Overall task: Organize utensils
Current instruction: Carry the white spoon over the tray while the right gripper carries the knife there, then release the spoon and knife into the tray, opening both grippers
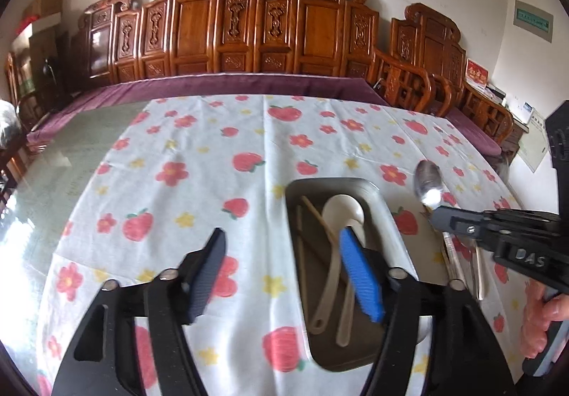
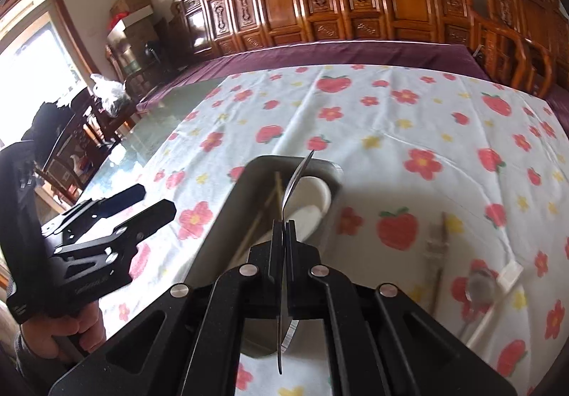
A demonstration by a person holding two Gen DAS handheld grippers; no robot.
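Note:
A grey metal tray lies on the flowered tablecloth and holds white plastic spoons and wooden chopsticks. My left gripper is open and empty, low over the tray's near left side. My right gripper is shut on a metal spoon, held edge-on above the tray; the spoon's bowl shows right of the tray in the left wrist view. The right gripper also shows there.
More utensils lie on the cloth right of the tray: a metal spoon, a white spoon and chopsticks. A carved wooden bench with a purple cushion runs along the table's far side. Glass tabletop shows at left.

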